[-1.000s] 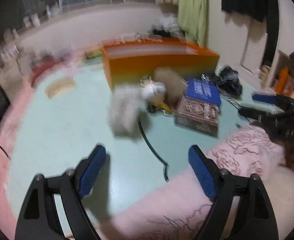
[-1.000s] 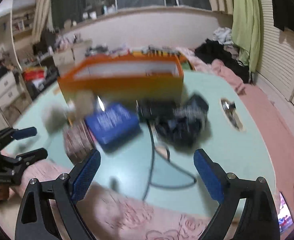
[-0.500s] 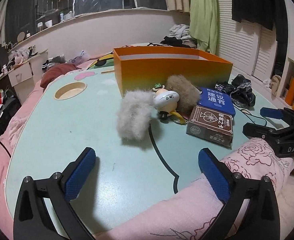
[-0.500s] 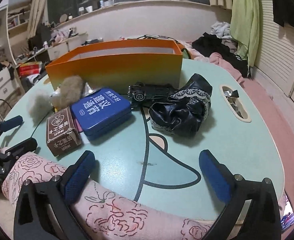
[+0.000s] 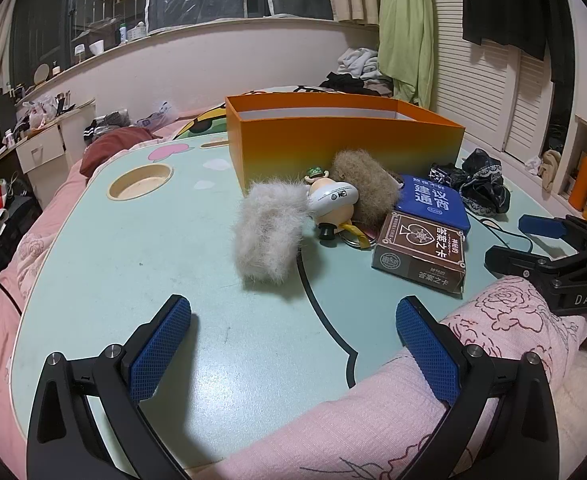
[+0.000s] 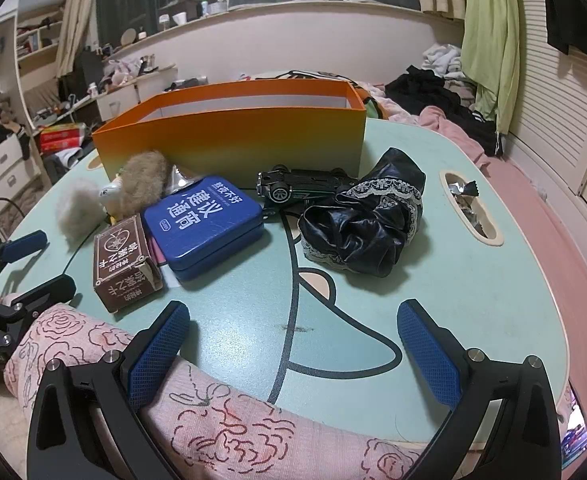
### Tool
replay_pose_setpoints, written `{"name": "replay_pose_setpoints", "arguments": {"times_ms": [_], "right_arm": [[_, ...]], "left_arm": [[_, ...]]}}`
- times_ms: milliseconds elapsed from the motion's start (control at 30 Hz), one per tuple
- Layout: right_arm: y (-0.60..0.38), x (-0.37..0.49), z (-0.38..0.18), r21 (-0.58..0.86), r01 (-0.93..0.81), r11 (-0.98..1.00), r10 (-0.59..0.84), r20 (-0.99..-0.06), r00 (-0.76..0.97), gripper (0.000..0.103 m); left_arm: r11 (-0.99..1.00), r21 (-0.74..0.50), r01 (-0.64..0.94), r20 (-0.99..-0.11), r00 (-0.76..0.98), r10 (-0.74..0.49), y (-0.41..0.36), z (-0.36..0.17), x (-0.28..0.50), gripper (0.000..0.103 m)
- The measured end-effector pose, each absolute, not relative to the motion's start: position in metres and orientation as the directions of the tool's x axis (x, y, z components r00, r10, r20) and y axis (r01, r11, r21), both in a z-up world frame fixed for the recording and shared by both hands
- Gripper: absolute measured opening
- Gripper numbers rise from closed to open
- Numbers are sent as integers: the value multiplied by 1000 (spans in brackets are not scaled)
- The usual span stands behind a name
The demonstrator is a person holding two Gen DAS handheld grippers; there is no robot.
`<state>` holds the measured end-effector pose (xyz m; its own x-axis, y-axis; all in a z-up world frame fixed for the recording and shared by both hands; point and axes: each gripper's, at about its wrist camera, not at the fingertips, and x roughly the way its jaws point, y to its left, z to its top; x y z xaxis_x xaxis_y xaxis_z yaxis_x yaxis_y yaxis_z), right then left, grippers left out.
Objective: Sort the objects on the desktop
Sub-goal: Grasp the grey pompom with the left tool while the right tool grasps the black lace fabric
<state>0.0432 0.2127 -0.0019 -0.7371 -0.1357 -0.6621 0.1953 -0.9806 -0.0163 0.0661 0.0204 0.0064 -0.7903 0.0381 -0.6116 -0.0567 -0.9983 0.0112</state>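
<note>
left hand-held gripper (image 5: 293,344): just spread wide, empty, over tabletop (image 5: 133,248) | right hand-held gripper (image 6: 293,344): just spread wide, empty | orange box (image 6: 237,136): blue tin (image 6: 205,224), card box (image 6: 123,260), toy car (image 6: 301,188) in front

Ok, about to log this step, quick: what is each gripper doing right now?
Left gripper: open, holding nothing; its jaws have just been opening.
Right gripper: open, holding nothing; its jaws have just been opening too.

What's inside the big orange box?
Only the white inner walls near the top of the orange box show. Its tall front side hides the bottom in both views, so whether anything lies inside cannot be told.
</note>
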Motion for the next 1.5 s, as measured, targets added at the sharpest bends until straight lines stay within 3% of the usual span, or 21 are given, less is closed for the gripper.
{"name": "replay_pose_setpoints", "arguments": {"times_ms": [233,533,633,700,867,1100,1133,1167,1200,1233,1267,1500], "right_arm": [[209,45,0,-15,200,-980,-140,-662,-736,103],[210,45,1,-14,202,-979,-142,-663,-735,103],[209,45,3,7,209,-978,-162,-654,-739,103],[219,48,8,81,228,-970,-227,-627,-746,103],[256,49,33,268,132,-954,-261,-534,-804,102],[263,-5,53,264,33,-964,-196,-622,-758,98],[263,-11,47,283,27,-959,-214,-655,-725,91],[267,-17,38,321,22,-947,-249,-687,-683,58],[269,-17,31,377,29,-926,-299,-681,-668,40],[271,-12,29,393,38,-919,-313,-667,-676,33],[271,-5,28,394,56,-917,-323,-655,-683,29],[262,40,64,322,201,-925,-352,-526,-774,27]], "left_arm": [[-998,-14,-67,-622,-780,61,15,17,62,101],[-1000,-6,10,-626,-779,-4,4,35,31,79],[-1000,-28,1,-696,-718,19,1,22,14,41],[-1000,-18,1,-664,-747,12,3,20,22,23],[-1000,14,9,-595,-804,-15,12,10,43,23],[-999,35,6,-590,-807,-26,14,13,42,23],[-999,33,7,-590,-807,-25,13,13,42,23],[-999,32,8,-589,-808,-25,14,13,42,23],[-999,31,9,-587,-809,-25,14,14,42,23],[-1000,27,9,-584,-812,-23,13,15,43,23],[-1000,22,7,-578,-815,-18,12,15,44,23],[-1000,3,-24,-552,-834,18,9,36,54,23]]}}
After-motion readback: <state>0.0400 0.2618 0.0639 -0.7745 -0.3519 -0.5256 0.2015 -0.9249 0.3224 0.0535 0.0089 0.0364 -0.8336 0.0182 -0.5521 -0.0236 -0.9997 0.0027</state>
